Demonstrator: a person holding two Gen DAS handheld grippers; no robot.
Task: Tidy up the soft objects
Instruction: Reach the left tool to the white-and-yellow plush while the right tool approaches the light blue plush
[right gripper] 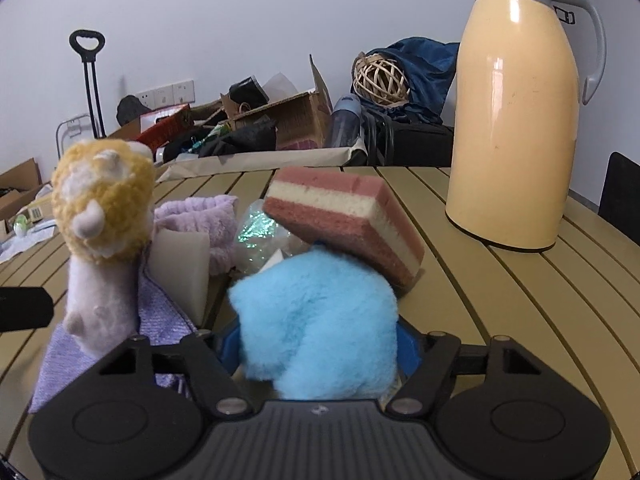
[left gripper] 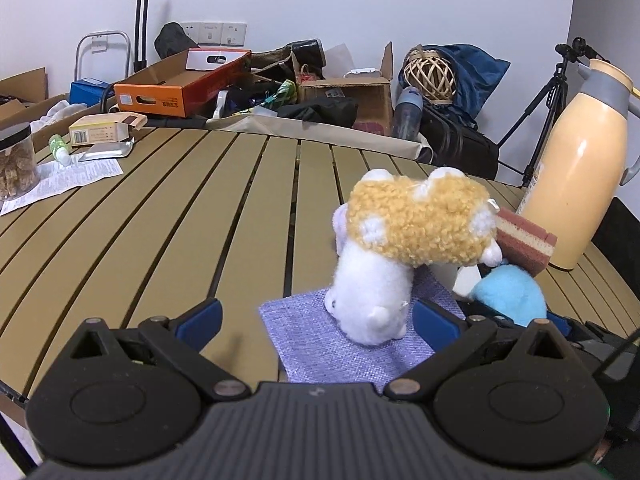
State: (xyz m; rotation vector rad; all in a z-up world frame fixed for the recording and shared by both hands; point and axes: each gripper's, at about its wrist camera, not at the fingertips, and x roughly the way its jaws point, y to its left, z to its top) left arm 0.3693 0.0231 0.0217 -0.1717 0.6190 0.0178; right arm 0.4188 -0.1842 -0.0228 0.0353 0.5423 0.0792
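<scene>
A plush toy point(left gripper: 372, 296) with a white body and a curly yellow head point(right gripper: 104, 212) stands on a purple woven cloth point(left gripper: 320, 348). My left gripper point(left gripper: 318, 320) is open around the toy, which stands close to the right finger without being held. My right gripper point(right gripper: 318, 346) is shut on a fluffy light-blue plush point(right gripper: 320, 320), whose edge shows at the right in the left wrist view point(left gripper: 512, 296). A pink and cream layered sponge point(right gripper: 348, 228) leans on the blue plush. Behind lie a lilac fluffy cloth point(right gripper: 208, 220), a white foam wedge point(right gripper: 184, 268) and a glittery bag point(right gripper: 256, 232).
A tall yellow thermos jug point(right gripper: 516, 120) stands on the slatted table point(left gripper: 180, 208) at the right. At the far left are a jar of snacks point(left gripper: 16, 164), a leaflet point(left gripper: 68, 180) and a small carton point(left gripper: 104, 128). Boxes and bags are piled beyond the table's far edge.
</scene>
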